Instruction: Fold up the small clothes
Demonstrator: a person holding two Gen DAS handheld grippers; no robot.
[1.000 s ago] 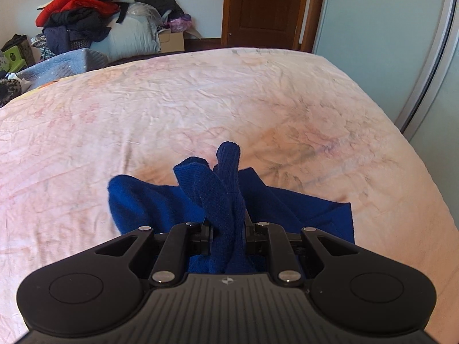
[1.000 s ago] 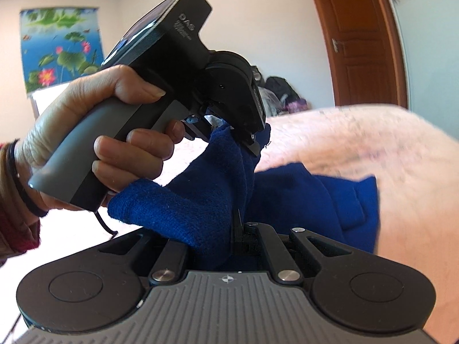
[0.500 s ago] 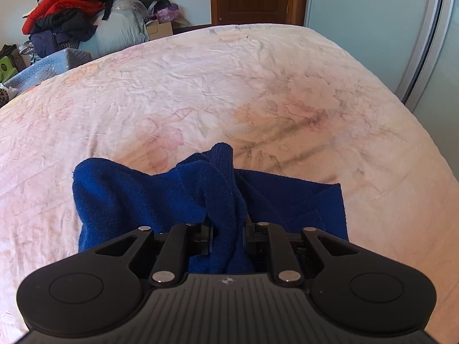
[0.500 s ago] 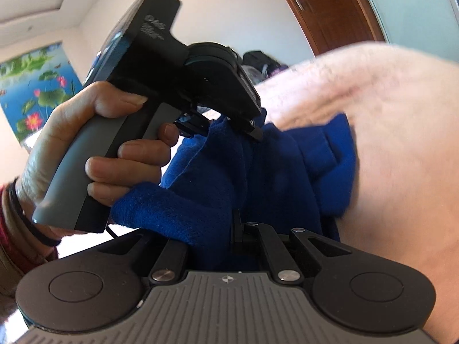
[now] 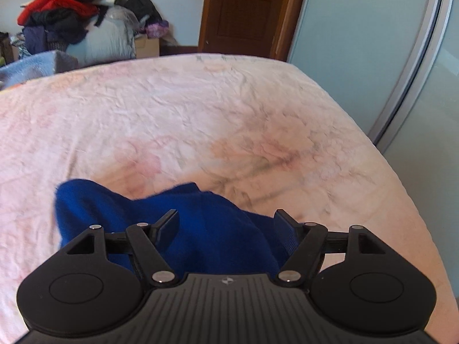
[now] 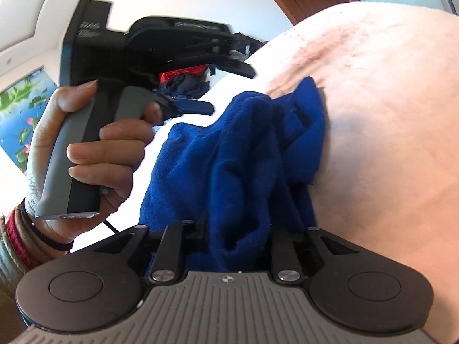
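The left hand-held gripper (image 5: 226, 225) has its fingers spread wide, one on each side of a mound of the blue cloth (image 5: 200, 229), gripping nothing. The cloth lies bunched on the bed (image 5: 200, 120), near the bed's near right part. In the left wrist view its far edge runs ragged from a raised corner at the left down toward the right finger.

The right hand-held gripper (image 6: 238, 229) has its fingers partly apart with a thick fold of cloth (image 6: 238, 157) passing between them. The fold fills much of the gap, but whether the pads press on it cannot be told. From there the cloth rises in a crumpled ridge, its far corner resting on the bed (image 6: 387, 114).

In the right wrist view the left hand (image 6: 94, 149) grips the other tool's handle just beside the cloth's left edge, its open fingers above the cloth and apart from it.

Beyond the cloth the bed is bare sheet right up to its far edge and its right edge. A clothes pile (image 5: 71, 23) sits past the far left corner, a door (image 5: 243, 11) behind the bed and a sliding panel (image 5: 387, 43) along the right.
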